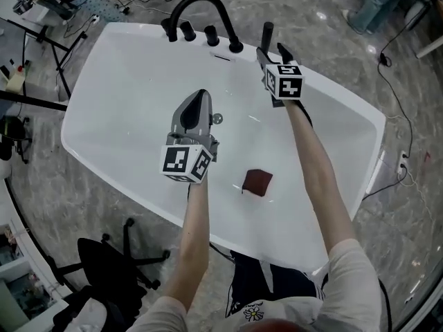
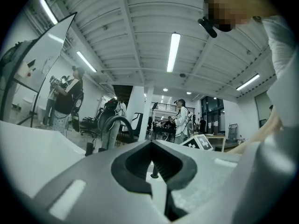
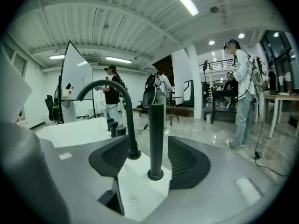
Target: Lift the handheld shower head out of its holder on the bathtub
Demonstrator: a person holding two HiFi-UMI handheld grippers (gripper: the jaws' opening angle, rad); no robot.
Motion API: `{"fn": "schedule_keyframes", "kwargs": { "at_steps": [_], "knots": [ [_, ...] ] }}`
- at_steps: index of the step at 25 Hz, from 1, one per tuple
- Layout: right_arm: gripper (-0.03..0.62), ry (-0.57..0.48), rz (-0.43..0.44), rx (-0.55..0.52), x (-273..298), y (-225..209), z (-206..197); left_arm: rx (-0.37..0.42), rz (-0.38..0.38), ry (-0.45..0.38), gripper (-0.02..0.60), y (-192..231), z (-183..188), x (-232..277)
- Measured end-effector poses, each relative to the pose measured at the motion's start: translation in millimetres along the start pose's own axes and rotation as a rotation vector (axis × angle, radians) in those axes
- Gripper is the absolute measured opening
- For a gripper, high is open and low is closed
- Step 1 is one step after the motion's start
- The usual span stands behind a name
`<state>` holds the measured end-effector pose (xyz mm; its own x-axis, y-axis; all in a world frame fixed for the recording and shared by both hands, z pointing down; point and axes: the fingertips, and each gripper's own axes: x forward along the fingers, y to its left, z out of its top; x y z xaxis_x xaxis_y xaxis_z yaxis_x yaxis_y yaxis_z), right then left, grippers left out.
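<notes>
The handheld shower head (image 1: pixel 267 32) is a slim black rod that stands upright in its holder (image 3: pixel 155 174) on the white bathtub's (image 1: pixel 111 61) far rim. My right gripper (image 1: pixel 271 50) is open around it. In the right gripper view the rod (image 3: pixel 156 134) rises between the two dark pads (image 3: pixel 112 158), with a gap on each side. My left gripper (image 1: pixel 201 95) hangs over the middle of the tub, shut and holding nothing. In the left gripper view the left gripper (image 2: pixel 150 146) points toward the far rim.
A black arched faucet (image 1: pixel 201 5) with knobs (image 1: pixel 187 31) stands left of the shower head. A dark red cloth (image 1: pixel 257 182) lies in the tub, and a drain (image 1: pixel 217 119) sits by the left gripper. An office chair (image 1: pixel 104 261) and floor cables (image 1: pixel 391 81) surround the tub.
</notes>
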<state>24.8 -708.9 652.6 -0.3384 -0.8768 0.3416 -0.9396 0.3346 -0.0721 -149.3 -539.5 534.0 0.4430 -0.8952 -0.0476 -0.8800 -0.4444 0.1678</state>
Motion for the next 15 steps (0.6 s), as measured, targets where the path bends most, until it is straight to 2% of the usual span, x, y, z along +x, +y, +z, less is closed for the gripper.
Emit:
{"fn": "schedule_keyframes", "kwargs": {
  "at_steps": [4, 9, 12, 14, 15],
  "knots": [
    [0.258, 0.051, -0.031, -0.017, 33.8, -8.6, -25.7, -0.035, 0.018, 0.017, 0.000, 19.7, -34.7, 2.3],
    [0.229, 0.052, -0.036, 0.050, 59.2, -7.9, -33.8, -0.089, 0.021, 0.032, 0.000, 29.7, -62.7, 5.6],
    [0.209, 0.083, -0.085, 0.074, 69.6, -15.7, -46.6, -0.085, 0.014, 0.053, 0.000, 30.9, -72.6, 3.3],
    [0.149, 0.094, -0.112, 0.066, 70.8, -21.7, -54.1, -0.076, 0.022, 0.070, 0.000, 36.0, -78.0, -1.8],
    [0.154, 0.088, -0.115, 0.054, 70.4, -23.1, -54.8, -0.077, 0.033, 0.073, 0.000, 41.0, -79.3, -5.5]
  ]
}}
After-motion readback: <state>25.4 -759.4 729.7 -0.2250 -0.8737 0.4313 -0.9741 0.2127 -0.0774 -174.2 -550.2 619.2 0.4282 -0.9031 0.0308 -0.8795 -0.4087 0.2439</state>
